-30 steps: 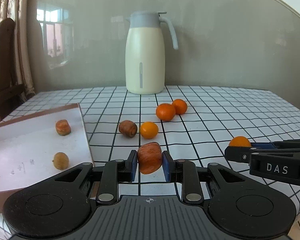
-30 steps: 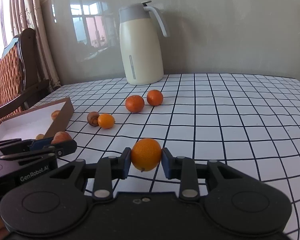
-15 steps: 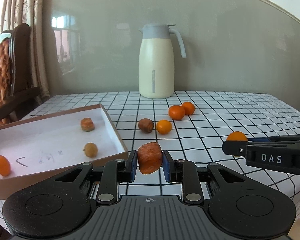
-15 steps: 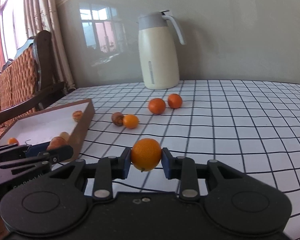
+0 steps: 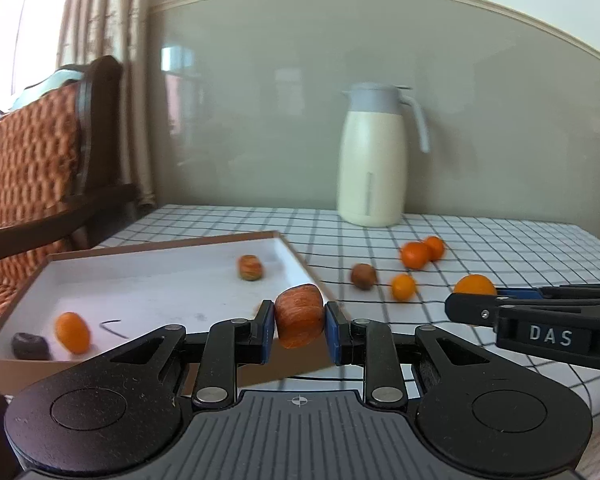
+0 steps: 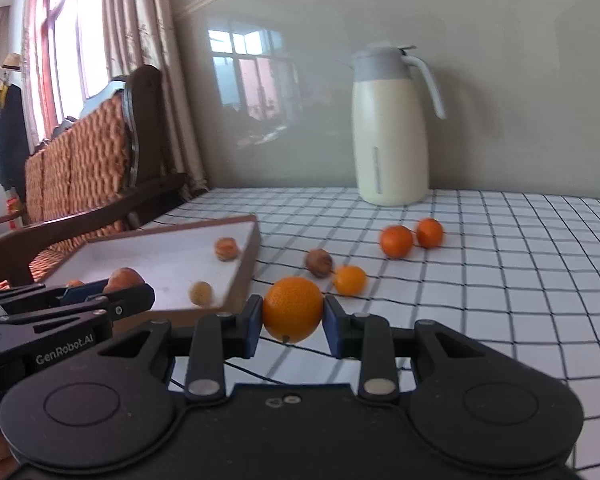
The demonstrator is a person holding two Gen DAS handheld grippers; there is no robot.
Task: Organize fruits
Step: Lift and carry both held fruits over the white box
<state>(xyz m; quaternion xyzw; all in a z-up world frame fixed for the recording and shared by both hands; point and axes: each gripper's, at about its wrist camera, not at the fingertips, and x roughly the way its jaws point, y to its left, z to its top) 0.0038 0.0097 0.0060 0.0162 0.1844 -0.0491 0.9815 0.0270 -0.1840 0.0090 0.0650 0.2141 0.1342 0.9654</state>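
My left gripper (image 5: pixel 299 326) is shut on a reddish-brown striped fruit (image 5: pixel 299 315), held just above the near right corner of the shallow white-lined cardboard box (image 5: pixel 160 280). My right gripper (image 6: pixel 292 320) is shut on an orange (image 6: pixel 293 309), held over the checked tablecloth to the right of the box (image 6: pixel 244 264). Inside the box lie a striped fruit (image 5: pixel 250 267), an orange (image 5: pixel 73 332) and a dark fruit (image 5: pixel 30 346). On the cloth sit a brown fruit (image 6: pixel 318 263) and three oranges (image 6: pixel 350 279) (image 6: pixel 396 241) (image 6: pixel 429 233).
A cream jug with a grey lid (image 6: pixel 390 128) stands at the back of the table against the wall. A wooden chair with a woven orange back (image 6: pixel 84 168) stands close to the table's left edge. Curtains and a window are behind it.
Both grippers have swung left with their fruits still held. The box now fills the left of both views, and the left gripper's fruit has come over its near corner.
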